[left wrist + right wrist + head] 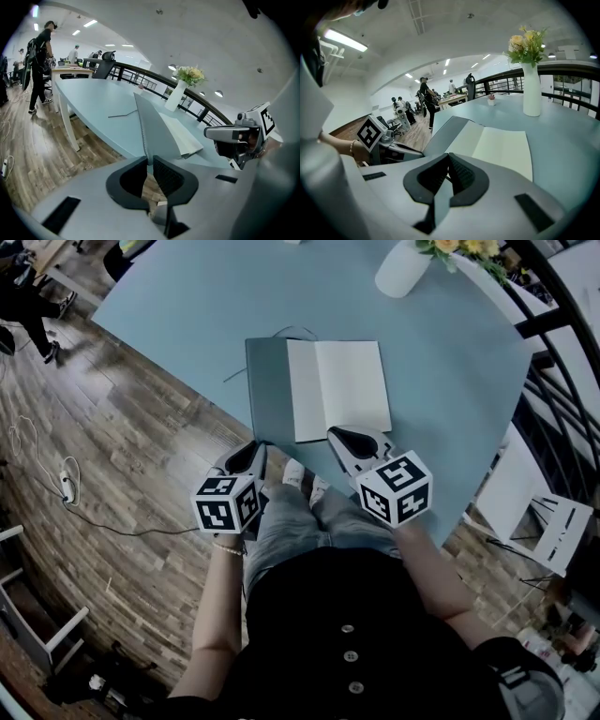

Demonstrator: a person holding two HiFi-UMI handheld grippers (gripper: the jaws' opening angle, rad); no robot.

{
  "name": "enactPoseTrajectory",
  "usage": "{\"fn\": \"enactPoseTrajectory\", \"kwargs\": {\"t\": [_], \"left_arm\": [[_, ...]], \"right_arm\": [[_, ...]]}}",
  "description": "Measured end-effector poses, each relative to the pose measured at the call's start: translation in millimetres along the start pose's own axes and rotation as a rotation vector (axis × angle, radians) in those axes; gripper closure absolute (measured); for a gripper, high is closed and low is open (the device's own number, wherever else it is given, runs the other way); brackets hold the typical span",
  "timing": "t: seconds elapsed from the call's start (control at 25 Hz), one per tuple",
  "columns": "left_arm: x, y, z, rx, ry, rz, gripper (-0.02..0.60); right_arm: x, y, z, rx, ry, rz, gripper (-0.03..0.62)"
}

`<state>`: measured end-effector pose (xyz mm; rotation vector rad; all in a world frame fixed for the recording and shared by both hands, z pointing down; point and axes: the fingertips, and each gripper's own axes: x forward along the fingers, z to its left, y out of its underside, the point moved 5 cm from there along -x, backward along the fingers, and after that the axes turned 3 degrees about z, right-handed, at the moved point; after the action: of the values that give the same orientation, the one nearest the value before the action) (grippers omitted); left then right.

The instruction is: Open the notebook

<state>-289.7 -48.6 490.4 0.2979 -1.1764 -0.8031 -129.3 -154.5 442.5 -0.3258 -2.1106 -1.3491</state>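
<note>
Far left, wood floor with a loose cable running across it.

Your left gripper sits at the near edge of the blue table, its marker cube toward you. It points at the near left corner of the notebook. In the left gripper view the jaws stand a thin crack apart. Nothing is pinched between the pads. The cover's edge lines up with the gap but lies beyond the tips.

The notebook lies open in the middle of the table. Its grey cover is spread to the left and blank white pages face up on the right. A thin ribbon trails off its far left corner.

Your right gripper is at the near edge of the white pages, tips just over the paper. In the right gripper view the jaws are pressed together and hold nothing.

Far right corner of the table: a white vase with yellow flowers, well apart from the notebook. Off the table's right edge, a white chair.
</note>
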Motion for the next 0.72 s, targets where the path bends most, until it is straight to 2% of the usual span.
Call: {"fn": "enactPoseTrajectory", "kwargs": {"t": [0.44, 0.72], "left_arm": [[14.1, 12.6, 8.4, -0.039, -0.026, 0.036, 0.535], [15.2, 18.9, 9.7, -0.043, -0.038, 0.053, 0.531]], "right_arm": [[-0.8, 6.9, -0.6, 0.002, -0.003, 0.017, 0.589], [-8.6, 14.3, -12.0, 0.017, 0.042, 0.019, 0.589]]}}
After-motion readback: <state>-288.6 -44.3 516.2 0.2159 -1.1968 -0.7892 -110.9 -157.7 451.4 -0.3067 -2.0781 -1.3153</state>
